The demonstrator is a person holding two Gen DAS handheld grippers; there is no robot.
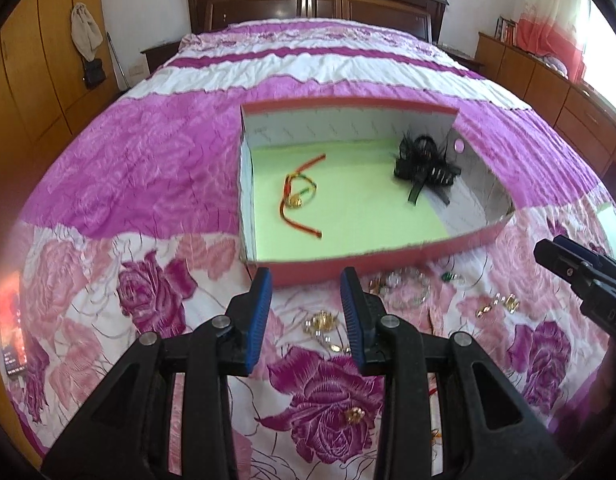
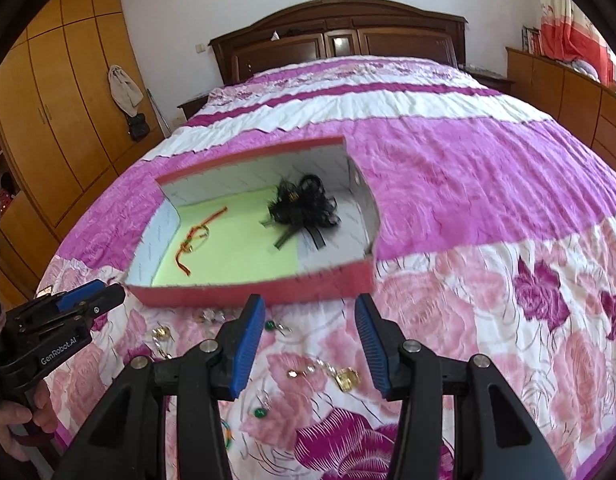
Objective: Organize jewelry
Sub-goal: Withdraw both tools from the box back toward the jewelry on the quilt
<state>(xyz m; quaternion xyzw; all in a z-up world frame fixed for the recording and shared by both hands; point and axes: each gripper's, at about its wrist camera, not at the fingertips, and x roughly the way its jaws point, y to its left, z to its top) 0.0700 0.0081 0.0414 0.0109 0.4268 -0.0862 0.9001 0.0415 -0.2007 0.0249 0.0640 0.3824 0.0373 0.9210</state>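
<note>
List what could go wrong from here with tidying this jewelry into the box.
1. The small gold pieces and the green bead earring lie on a soft, busy bedspread; open tongs may pinch fabric or miss them.
2. The clear bracelet lies close to the box wall, so the left tongs could bump the box.

Crinkled cloth bedspread (image 1: 148,168), matt cardboard box (image 1: 347,268)

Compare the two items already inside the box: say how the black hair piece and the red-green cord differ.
The black hair piece is bulky, ruffled and all black; the red-green cord is thin, flat-lying and multicoloured, with a small gold charm. In the left wrist view the hair piece sits at the box's right end, the cord at its left. Both rest on the green liner.
</note>
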